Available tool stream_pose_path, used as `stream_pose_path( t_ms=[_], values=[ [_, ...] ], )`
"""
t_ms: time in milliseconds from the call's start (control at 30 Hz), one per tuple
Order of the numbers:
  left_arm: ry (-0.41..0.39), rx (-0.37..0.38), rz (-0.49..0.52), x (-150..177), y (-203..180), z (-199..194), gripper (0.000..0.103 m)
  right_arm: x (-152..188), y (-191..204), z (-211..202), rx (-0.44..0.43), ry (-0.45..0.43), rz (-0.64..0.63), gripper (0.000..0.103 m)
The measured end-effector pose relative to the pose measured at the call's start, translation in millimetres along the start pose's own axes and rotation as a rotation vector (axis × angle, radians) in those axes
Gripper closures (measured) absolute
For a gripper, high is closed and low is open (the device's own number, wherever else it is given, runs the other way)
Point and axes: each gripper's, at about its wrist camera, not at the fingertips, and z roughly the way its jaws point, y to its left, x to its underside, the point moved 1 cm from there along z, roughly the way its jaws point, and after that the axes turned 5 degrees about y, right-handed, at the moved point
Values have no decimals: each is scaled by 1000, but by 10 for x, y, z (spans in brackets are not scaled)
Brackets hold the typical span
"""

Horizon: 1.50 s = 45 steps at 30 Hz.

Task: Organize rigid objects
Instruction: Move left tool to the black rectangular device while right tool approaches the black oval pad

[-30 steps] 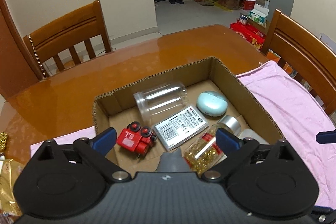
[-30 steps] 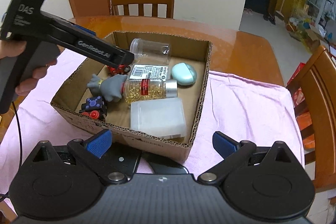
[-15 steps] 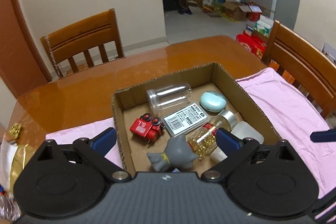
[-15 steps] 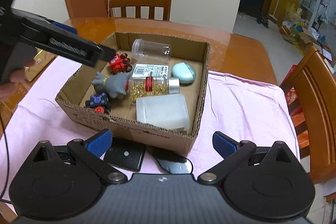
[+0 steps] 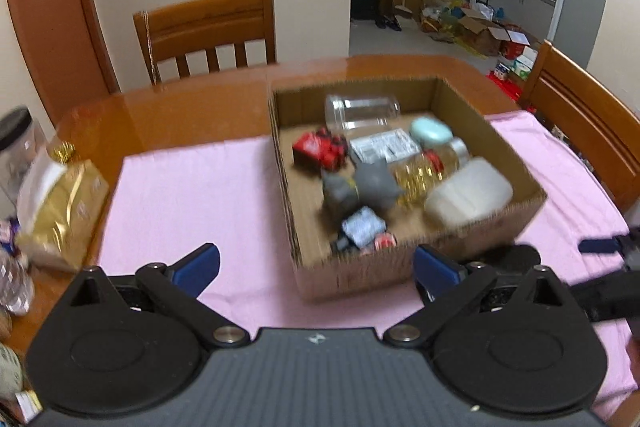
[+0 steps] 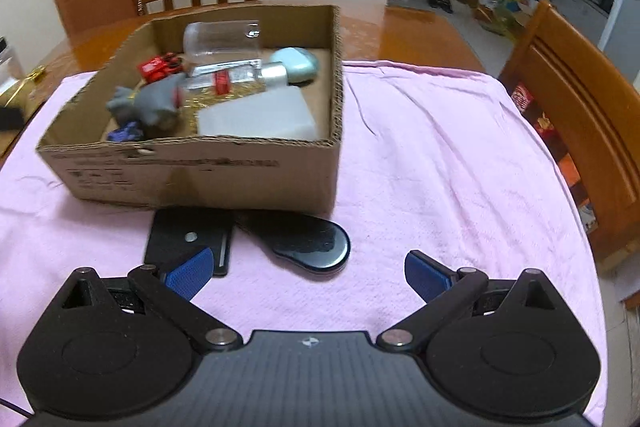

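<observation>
A cardboard box (image 5: 524,183) (image 6: 200,167) stands on a pink cloth (image 5: 192,187) (image 6: 440,147). Inside lie a clear jar (image 5: 362,111) (image 6: 222,37), a red toy car (image 5: 318,149) (image 6: 160,67), a grey animal figure (image 5: 360,187) (image 6: 148,103), a gold-filled bottle (image 5: 428,169) (image 6: 240,79), a mint case (image 5: 430,131) (image 6: 298,63), a white plastic box (image 5: 468,193) (image 6: 256,115), a labelled packet (image 5: 384,145) and a small blue toy (image 5: 362,231) (image 6: 126,133). My left gripper (image 5: 316,263) is open and empty, near the box's front left. My right gripper (image 6: 306,273) is open and empty, low over two flat black objects (image 6: 188,239) (image 6: 308,239).
Wooden chairs (image 5: 208,27) (image 5: 588,115) (image 6: 580,99) stand at the table's far and right sides. A gold packet (image 5: 60,211) and a dark-lidded jar (image 5: 16,147) sit at the table's left edge. Bare pink cloth lies right of the box.
Both grippers have pulled back from the box and dropped lower. The left one swung left off the box; the right one now sits just above the black objects.
</observation>
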Motion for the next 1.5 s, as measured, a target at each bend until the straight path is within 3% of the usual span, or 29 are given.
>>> stream_pose_path(
  t_ms=[367,633,933,1067,1233,1500],
  values=[
    [104,12,-66,274,-277,276,1,-78,-113,461,-28,65,-115,0],
    [168,18,-49,292,-725,588,1,-44,-515,490,-79,67,-169,0],
    [206,-3,-25,277,-1135,958,1,-27,-658,479,-123,65,-247,0],
    [231,-16,-39,264,-1205,1086,1,-19,-664,474,-134,56,-265,0],
    [203,-34,-63,264,-1239,1074,0,-14,-672,473,-139,48,-271,0],
    [195,-48,-79,335,-1036,1005,0,-11,-671,476,-138,41,-266,0]
  ],
)
